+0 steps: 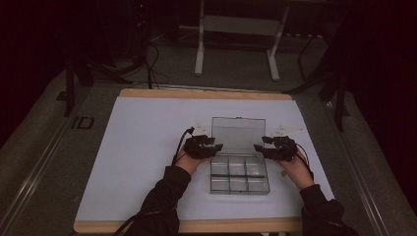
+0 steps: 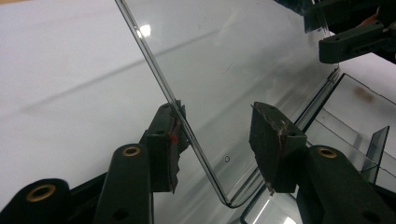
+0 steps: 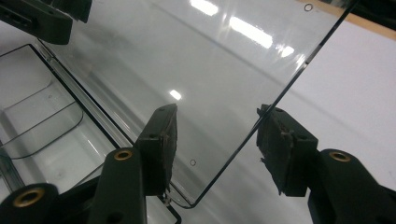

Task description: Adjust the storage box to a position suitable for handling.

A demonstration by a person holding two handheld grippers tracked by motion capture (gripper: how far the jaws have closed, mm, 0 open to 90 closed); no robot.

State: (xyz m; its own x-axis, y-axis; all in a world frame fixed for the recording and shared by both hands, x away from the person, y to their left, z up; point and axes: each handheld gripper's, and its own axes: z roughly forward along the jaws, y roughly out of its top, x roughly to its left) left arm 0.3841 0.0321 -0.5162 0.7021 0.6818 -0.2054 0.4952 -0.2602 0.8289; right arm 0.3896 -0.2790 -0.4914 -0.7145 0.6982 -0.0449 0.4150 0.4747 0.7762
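Dim room, dark floor, pale table (image 1: 147,147) with a wooden edge.

High view: clear compartment box (image 1: 239,177) at table centre, lid (image 1: 238,133) raised near upright at the far, hinged side. Left gripper (image 1: 212,147) at the lid's left edge, right gripper (image 1: 259,147) at its right edge, one hand behind each. Placement on both sides likely serves to steady the lid evenly and keep the hinge from twisting. Small pale scraps on the table beyond each gripper, too small to identify.

Left gripper view: left gripper (image 2: 217,140) with jaws moderately wide, straddling the lid (image 2: 233,70) edge near its lower corner. Left pad (image 2: 170,135) touching or just beside the edge; right pad well clear. Not clamped. Other gripper visible at top right.

Right gripper view: right gripper (image 3: 217,140) likewise moderately wide, lid (image 3: 196,60) edge passing between the pads (image 3: 166,135), close to the right pad; contact cannot be told. Nothing gripped. Box compartments (image 3: 42,121) at left, seemingly empty.
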